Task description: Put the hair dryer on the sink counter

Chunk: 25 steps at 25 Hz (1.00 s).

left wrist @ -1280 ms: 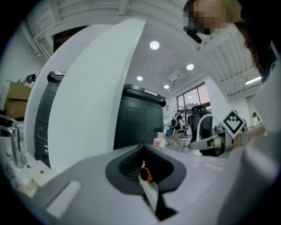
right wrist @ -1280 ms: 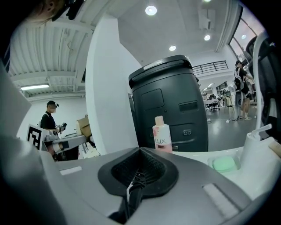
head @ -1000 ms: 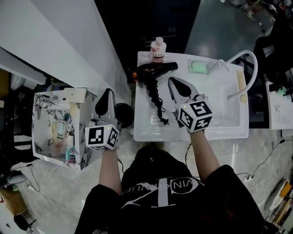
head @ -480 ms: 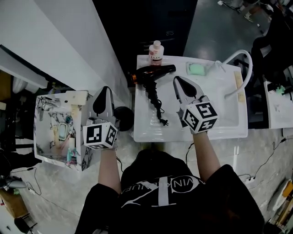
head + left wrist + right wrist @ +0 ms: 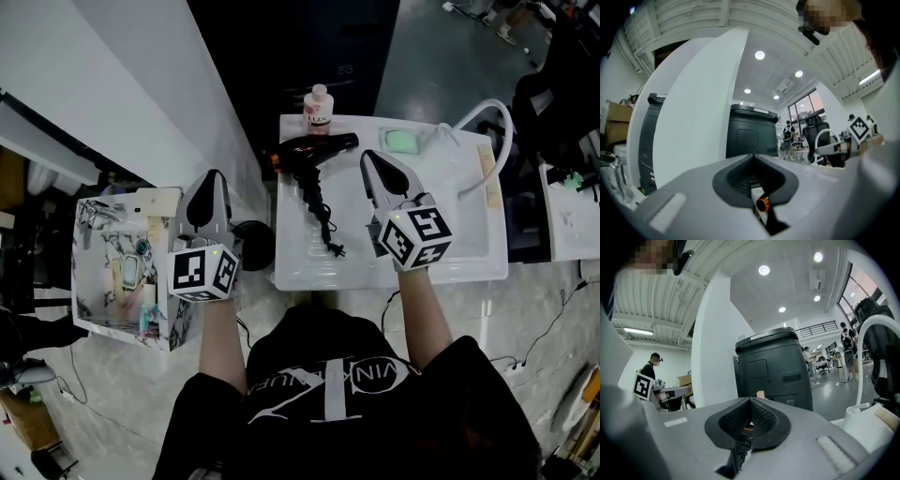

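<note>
Hair dryer [image 5: 314,147] lies on the counter [image 5: 450,253], cord [image 5: 319,211] trailing toward the near edge. Right claw [image 5: 370,159] pressed together, empty, just right of it, not touching. Left claw [image 5: 213,178] also pressed together, off the counter's left side

No text legible. White print on black shirt [image 5: 323,382] lay upside down, unreadable; bottle [image 5: 318,106] label too small.

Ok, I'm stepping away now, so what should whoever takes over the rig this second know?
Both empty: left tongs shut, beside the sink counter on its left; right tongs shut, above it.
The hair dryer lies on the counter's back left part, its cord trailing toward the person.
Placing looks done; nothing seems left.
</note>
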Each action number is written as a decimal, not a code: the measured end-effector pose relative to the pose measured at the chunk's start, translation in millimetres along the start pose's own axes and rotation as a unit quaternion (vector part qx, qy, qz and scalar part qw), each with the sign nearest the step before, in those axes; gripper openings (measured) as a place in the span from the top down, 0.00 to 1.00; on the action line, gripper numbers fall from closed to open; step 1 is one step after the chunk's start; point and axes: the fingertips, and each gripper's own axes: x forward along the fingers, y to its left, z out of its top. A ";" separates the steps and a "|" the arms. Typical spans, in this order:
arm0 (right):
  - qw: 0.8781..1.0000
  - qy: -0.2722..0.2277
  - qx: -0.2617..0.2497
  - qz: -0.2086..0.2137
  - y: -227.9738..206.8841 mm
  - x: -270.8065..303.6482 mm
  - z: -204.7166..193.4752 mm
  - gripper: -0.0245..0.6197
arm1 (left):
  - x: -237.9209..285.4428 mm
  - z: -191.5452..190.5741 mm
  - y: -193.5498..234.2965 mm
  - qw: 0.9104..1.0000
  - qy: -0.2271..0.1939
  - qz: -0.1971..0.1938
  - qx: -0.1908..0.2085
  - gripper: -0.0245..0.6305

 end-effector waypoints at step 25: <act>1.000 -0.023 0.009 -0.006 -9.5 0.3 16.8 0.96 | 11.0 18.8 6.7 1.000 -0.013 -0.001 0.008 0.96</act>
